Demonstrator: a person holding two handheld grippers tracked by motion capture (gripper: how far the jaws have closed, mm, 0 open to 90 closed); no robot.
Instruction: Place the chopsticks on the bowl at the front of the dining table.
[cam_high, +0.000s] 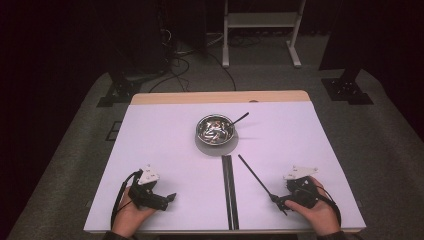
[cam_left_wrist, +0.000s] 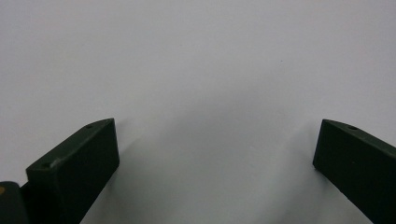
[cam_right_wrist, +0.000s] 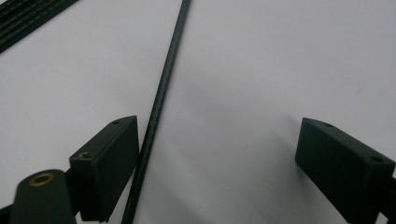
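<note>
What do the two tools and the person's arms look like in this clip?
Both tools, left tool and right tool, are black, each with two flat, blocky jaws bearing small screw holes. A grey three-cornered plate tops each. A black cable loops from each. Dark sleeve cuffs barely show at the bottom edge.

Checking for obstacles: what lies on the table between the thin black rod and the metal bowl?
Nothing: in the high view, bare white table separates the thin black rod from the metal bowl.

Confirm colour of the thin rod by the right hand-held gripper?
Black, with a fine woven texture; the thin rod shows best in the right gripper view.
</note>
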